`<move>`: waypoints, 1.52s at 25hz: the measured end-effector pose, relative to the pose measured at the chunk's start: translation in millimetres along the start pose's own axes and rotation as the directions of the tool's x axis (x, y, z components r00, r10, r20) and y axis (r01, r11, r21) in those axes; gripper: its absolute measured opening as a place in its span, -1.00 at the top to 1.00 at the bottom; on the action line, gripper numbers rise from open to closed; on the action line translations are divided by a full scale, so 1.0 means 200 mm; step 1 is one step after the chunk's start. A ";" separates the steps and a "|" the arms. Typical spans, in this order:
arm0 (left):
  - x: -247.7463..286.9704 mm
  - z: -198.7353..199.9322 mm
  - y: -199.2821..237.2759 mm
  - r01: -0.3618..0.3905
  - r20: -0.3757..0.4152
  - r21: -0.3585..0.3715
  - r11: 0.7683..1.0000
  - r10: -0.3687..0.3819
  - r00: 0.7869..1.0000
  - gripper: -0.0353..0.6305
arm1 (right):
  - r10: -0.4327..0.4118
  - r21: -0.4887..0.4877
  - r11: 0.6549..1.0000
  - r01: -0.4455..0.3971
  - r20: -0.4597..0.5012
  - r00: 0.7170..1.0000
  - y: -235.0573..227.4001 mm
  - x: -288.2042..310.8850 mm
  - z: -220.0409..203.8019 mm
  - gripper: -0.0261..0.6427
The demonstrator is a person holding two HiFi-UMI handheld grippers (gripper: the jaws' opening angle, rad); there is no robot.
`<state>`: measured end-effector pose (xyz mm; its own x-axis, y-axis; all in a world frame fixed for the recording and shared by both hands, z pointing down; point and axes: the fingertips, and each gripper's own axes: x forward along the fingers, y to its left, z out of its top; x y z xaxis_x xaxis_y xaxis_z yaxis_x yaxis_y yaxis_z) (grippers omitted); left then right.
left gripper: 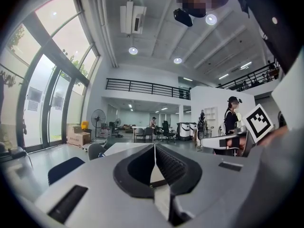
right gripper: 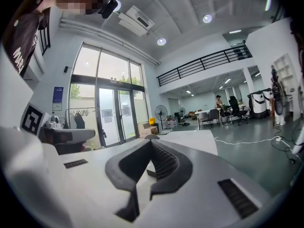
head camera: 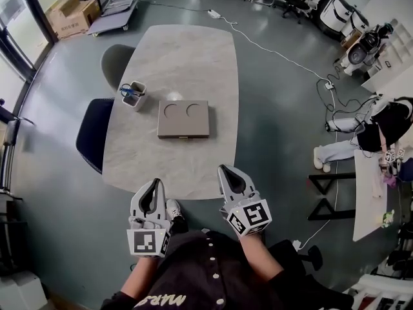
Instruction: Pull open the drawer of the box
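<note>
On the middle of the bench (head camera: 193, 57) lies the flat box (head camera: 184, 119), a pen cup (head camera: 133, 95) near its far left corner, while the left gripper (head camera: 155, 183) and right gripper (head camera: 224, 170) hover at the near edge, well apart from it, both jaws closed on nothing.

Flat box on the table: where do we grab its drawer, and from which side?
Grip the small pull that seems to sit midway along the front of the box, the thin face toward the near edge of the table. Come from that side, low and level: the box lies flat and its front is shallow. The left tongs and right tongs are shut; open one first.
</note>
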<state>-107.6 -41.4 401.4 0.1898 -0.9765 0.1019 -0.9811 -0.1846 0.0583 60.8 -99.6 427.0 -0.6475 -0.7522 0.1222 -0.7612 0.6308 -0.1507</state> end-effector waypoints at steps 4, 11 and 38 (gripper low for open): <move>0.07 0.02 0.08 0.016 0.006 -0.001 1.000 -0.016 1.000 0.84 | -0.011 0.001 1.000 0.011 -0.006 1.000 0.01 0.09 0.01 0.93; 0.20 0.01 0.18 0.073 -0.005 0.009 0.997 -0.073 0.997 0.84 | -0.050 0.011 0.999 0.050 -0.003 0.999 0.01 0.23 0.01 0.93; 0.39 0.02 0.16 0.052 -0.054 -0.027 0.998 -0.053 0.997 0.84 | -0.015 0.100 0.995 0.025 -0.102 0.995 -0.18 0.41 -0.07 0.93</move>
<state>-124.7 -124.6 407.3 0.2433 -0.9579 0.1521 -0.9686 -0.2317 0.0902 35.8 -181.4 456.2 -0.6367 -0.7381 0.2234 -0.7696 0.5898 -0.2448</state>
